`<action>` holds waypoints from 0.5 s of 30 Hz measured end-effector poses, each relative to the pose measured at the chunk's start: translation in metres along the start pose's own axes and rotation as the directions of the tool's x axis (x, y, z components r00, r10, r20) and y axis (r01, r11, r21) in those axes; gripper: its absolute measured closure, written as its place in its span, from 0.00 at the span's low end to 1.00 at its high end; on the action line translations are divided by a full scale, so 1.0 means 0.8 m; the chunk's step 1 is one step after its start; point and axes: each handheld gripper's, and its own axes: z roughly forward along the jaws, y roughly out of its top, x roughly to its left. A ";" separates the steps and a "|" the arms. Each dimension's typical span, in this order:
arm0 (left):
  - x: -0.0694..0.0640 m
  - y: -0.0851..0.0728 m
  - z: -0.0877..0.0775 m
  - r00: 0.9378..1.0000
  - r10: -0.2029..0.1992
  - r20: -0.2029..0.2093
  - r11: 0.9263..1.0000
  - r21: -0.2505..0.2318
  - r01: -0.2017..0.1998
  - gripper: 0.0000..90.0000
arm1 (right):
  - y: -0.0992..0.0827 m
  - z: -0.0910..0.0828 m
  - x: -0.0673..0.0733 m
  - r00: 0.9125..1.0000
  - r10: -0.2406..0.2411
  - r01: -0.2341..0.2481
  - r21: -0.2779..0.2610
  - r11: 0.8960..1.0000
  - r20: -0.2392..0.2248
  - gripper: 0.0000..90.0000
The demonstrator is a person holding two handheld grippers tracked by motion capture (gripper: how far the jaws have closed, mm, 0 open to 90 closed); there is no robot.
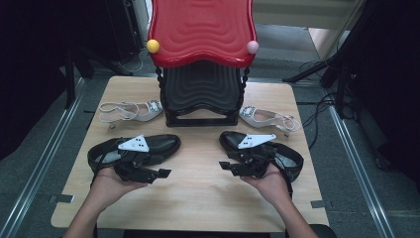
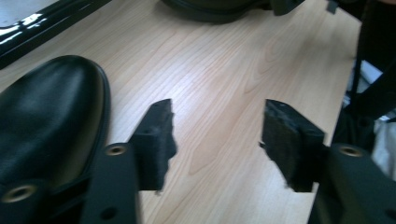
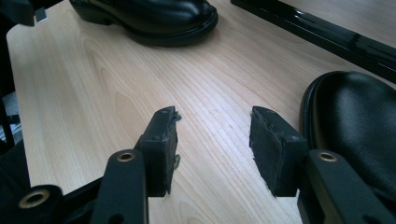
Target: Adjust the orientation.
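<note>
While both hands rest at the near edge of the wooden table, each gripper lies low over the bare wood with its jaws spread apart and nothing between them. In the high view the left gripper points inward toward the table's middle, and the right gripper faces it from the other side, the two well apart. Just beyond the left hand lies a black leather shoe, its toe showing right beside the left jaw in the left gripper view. A second black shoe sits under and behind the right hand (its glossy toe is close to the right jaw in the right gripper view). Farther back, a white sandal lies left of a black shoe rack, another white sandal to its right. A red wavy tray tops the rack, with a yellow ball and a pink ball at its corners.
</note>
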 end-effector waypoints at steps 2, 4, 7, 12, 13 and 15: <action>0.003 -0.001 0.000 1.000 -0.007 0.000 1.000 0.019 0.007 0.59 | -0.001 0.002 0.001 1.000 -0.006 0.006 0.006 1.000 -0.004 0.56; 0.006 -0.001 0.000 1.000 -0.007 0.006 0.999 0.033 0.007 0.61 | -0.001 0.004 0.001 1.000 -0.008 0.008 0.014 1.000 -0.009 0.56; 0.007 -0.001 -0.002 1.000 -0.009 0.014 0.999 0.037 0.008 0.62 | -0.002 0.006 0.003 1.000 0.000 0.001 0.028 1.000 -0.015 0.56; 0.009 -0.001 -0.003 1.000 0.003 0.007 0.999 0.053 -0.004 0.55 | -0.003 0.003 0.009 1.000 0.007 -0.006 0.025 1.000 -0.018 0.56; 0.009 -0.001 -0.003 1.000 0.003 0.007 0.999 0.053 -0.004 0.55 | -0.003 0.003 0.009 1.000 0.007 -0.006 0.025 1.000 -0.018 0.56; 0.009 0.001 -0.007 1.000 0.011 0.018 0.999 0.045 -0.012 0.54 | -0.005 0.003 0.010 1.000 0.003 -0.002 0.032 0.999 -0.014 0.55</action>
